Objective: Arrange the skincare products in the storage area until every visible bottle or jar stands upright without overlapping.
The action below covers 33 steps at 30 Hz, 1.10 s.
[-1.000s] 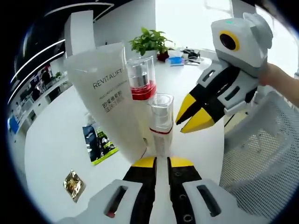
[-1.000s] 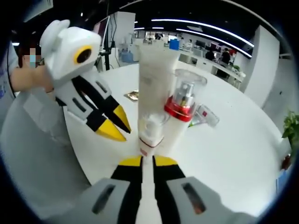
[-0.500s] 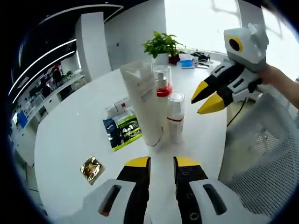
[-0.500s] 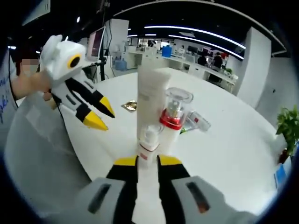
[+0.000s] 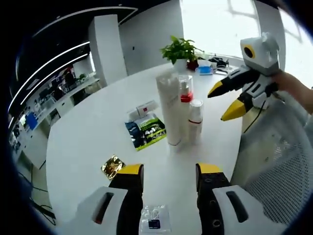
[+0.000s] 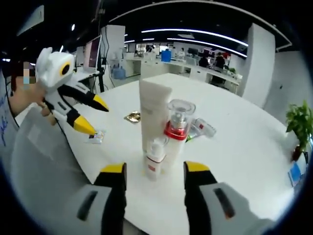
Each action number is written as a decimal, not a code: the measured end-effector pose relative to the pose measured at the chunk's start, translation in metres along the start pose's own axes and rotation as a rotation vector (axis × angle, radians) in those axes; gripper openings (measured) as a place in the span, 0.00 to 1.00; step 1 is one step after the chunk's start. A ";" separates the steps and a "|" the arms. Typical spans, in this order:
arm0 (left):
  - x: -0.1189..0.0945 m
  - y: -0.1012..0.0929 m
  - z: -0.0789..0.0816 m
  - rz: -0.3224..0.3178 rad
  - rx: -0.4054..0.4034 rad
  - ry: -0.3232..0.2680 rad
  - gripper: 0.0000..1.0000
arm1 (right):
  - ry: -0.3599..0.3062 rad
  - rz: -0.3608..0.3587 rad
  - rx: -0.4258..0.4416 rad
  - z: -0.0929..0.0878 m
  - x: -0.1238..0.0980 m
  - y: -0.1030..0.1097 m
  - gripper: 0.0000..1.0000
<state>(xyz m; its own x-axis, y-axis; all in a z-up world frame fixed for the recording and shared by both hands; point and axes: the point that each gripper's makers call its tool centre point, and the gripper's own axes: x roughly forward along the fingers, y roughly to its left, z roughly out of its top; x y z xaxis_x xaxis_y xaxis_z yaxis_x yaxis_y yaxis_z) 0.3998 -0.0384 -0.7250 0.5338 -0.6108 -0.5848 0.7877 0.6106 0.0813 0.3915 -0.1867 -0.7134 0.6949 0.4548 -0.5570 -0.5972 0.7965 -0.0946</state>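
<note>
A tall white squeeze tube, a clear-capped pump bottle with a red collar and a small white bottle with a red band stand upright, close together on the round white table. Both the left gripper and right gripper are wide open, empty, short of the cluster. A green sachet lies beside it.

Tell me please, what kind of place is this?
Probably an open-plan office: a large round white table, rows of desks with monitors under long ceiling light strips, and a green potted plant.
</note>
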 end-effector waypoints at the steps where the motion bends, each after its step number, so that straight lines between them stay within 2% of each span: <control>1: -0.002 0.000 -0.001 0.002 -0.002 0.002 0.42 | -0.003 0.001 0.007 0.001 -0.001 0.000 0.51; 5: -0.009 0.001 -0.009 0.008 -0.017 0.019 0.48 | -0.003 -0.004 0.015 0.004 -0.005 0.001 0.56; 9: -0.018 0.002 -0.014 0.014 -0.028 0.030 0.54 | 0.007 -0.003 0.016 0.005 -0.006 0.002 0.68; 16: -0.033 0.011 -0.023 0.046 -0.062 0.047 0.68 | 0.023 0.017 -0.015 0.007 -0.006 0.009 0.79; 21: -0.041 0.017 -0.030 0.073 -0.057 0.069 0.74 | 0.078 0.033 -0.009 0.001 -0.003 0.012 0.85; 26: -0.048 0.021 -0.035 0.087 -0.072 0.080 0.84 | 0.086 0.034 -0.008 0.001 -0.004 0.013 0.92; 33: -0.053 0.019 -0.043 0.072 -0.053 0.119 0.90 | 0.061 0.023 -0.026 0.008 -0.006 0.012 1.00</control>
<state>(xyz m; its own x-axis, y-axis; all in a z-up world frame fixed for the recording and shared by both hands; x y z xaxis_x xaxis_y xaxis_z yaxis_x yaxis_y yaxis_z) 0.3732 0.0272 -0.7275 0.5458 -0.5025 -0.6705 0.7298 0.6783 0.0856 0.3837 -0.1768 -0.7041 0.6556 0.4471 -0.6085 -0.6236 0.7750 -0.1024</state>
